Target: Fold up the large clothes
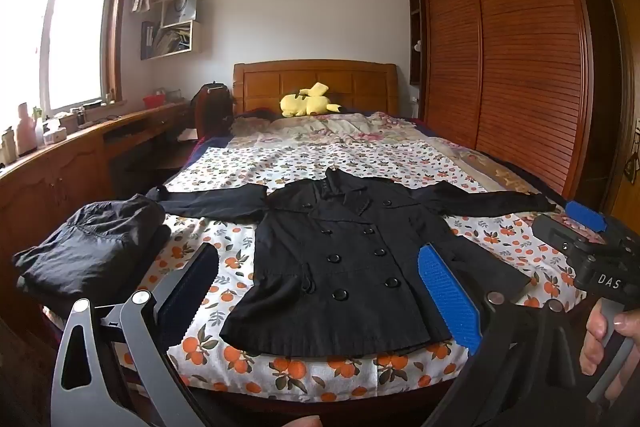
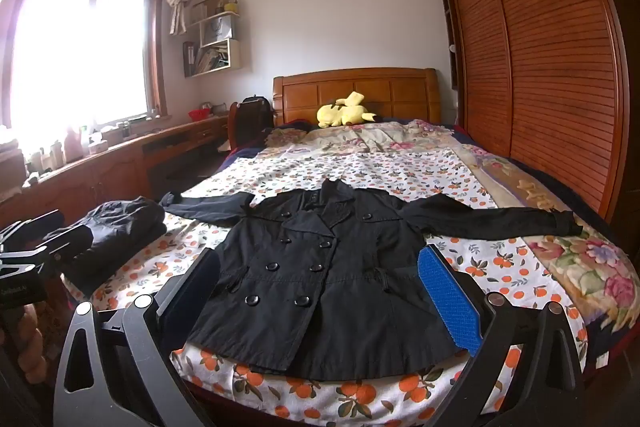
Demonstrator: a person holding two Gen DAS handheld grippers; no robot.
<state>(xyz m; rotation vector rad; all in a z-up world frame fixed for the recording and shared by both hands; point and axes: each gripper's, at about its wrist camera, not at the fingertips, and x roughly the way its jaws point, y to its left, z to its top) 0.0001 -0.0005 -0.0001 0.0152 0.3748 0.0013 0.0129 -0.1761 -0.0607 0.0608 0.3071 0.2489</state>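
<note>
From the left wrist camera, we saw a black coat [image 1: 340, 259] lying flat on the bed [image 1: 320, 375], front side up, with both sleeves spread out wide. Its bottom edge was near the foot of the bed. Our left gripper [image 1: 320, 291] was up above the foot of the bed, with its jaws wide apart and nothing between them. The coat showed in the gap between the two fingers. To the left of the coat sat a pile of dark folded clothes [image 1: 88, 251], touching the end of one sleeve. Our right gripper [image 1: 588, 227] was at the right side, held in a hand [image 1: 612, 339], but we could not tell from here how its jaws stood. A yellow plush toy [image 1: 306, 101] lay by the headboard.

From the right wrist camera, we saw the coat [image 2: 320, 287] flat in the middle of the bed [image 2: 360, 399] again. Our right gripper [image 2: 320, 295] had its jaws wide apart and held nothing. The dark folded clothes [image 2: 120, 227] lay at the left. A wooden wardrobe [image 2: 540, 47] stood along the right side of the bed.
</note>
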